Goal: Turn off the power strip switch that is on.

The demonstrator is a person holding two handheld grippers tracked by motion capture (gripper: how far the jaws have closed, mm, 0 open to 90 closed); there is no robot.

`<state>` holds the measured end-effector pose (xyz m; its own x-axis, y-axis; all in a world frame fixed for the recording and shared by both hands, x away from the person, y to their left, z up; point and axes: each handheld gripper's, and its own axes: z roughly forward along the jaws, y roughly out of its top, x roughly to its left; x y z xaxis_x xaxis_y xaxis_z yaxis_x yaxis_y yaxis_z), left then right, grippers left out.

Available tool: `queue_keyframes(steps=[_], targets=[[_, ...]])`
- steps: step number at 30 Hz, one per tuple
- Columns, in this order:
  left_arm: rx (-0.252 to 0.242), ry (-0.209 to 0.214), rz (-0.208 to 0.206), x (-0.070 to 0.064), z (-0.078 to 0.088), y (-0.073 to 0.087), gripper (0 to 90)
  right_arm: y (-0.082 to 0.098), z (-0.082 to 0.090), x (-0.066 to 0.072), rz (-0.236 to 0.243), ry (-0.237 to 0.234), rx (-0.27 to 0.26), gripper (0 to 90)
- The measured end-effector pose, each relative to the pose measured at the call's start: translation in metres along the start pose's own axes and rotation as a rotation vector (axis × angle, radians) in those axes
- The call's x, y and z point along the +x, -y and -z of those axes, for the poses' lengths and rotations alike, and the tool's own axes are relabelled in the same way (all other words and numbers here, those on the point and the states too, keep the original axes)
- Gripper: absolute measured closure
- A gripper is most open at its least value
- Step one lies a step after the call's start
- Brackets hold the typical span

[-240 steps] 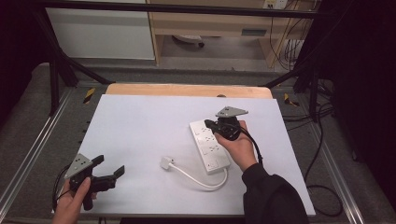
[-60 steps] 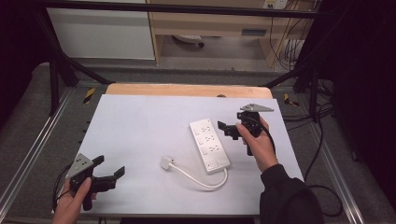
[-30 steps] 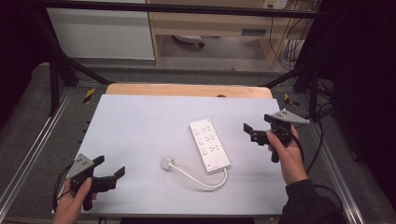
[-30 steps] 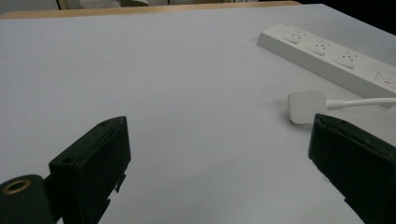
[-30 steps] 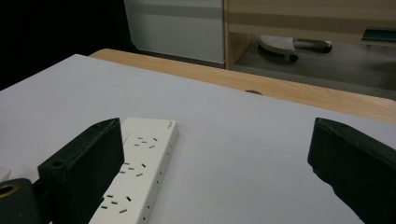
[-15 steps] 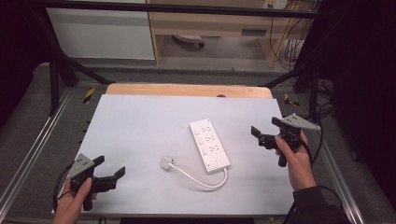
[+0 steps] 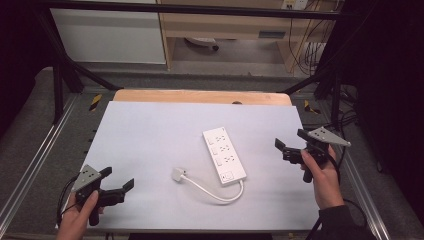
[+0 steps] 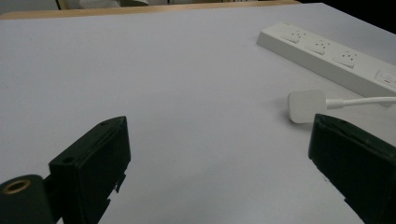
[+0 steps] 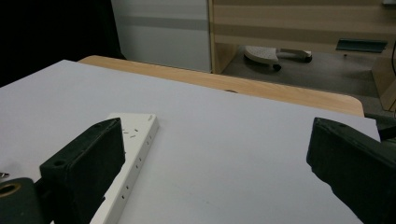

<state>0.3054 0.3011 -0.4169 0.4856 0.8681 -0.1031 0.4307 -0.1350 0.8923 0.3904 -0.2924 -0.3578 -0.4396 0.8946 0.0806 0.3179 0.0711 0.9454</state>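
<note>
A white power strip (image 7: 224,155) lies flat near the middle of the white table top (image 7: 150,130). Its short cable (image 7: 215,192) loops round to a white plug (image 7: 178,174) lying loose to its left. My right gripper (image 7: 290,140) hovers open by the table's right edge, well clear of the strip, with nothing between its jaws. In the right gripper view the strip (image 9: 133,154) shows behind the left jaw of the right gripper (image 9: 217,128). My left gripper (image 7: 117,178) is open at the front left corner. In the left gripper view the left gripper (image 8: 218,123) faces the plug (image 8: 306,105) and the strip (image 8: 327,51).
A wooden strip (image 7: 200,96) edges the table's far side. Metal rails (image 7: 35,165) run along both sides, with black frame legs and cables on the floor to the right. A cabinet and shelf unit (image 7: 225,25) stand beyond.
My right gripper has drawn away from the power strip, going right to the table's right edge with open jaws. The strip, plug and left gripper have stayed where they were.
</note>
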Motion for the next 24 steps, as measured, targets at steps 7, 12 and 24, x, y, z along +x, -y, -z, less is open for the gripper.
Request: queue_keyframes(steps=[7,12,24], targets=[[0.0,0.0,-0.003,0.0,0.0,0.0,5.5,0.01,0.008,-0.006,-0.009,0.013,-0.003,4.7],[-0.001,-0.002,-0.003,0.0,0.0,0.0,5.5,0.018,0.012,-0.009,-0.005,0.015,-0.006,4.4],[0.001,0.003,-0.003,0.0,0.0,0.0,5.5,0.042,0.019,-0.015,-0.026,0.035,-0.005,4.5]])
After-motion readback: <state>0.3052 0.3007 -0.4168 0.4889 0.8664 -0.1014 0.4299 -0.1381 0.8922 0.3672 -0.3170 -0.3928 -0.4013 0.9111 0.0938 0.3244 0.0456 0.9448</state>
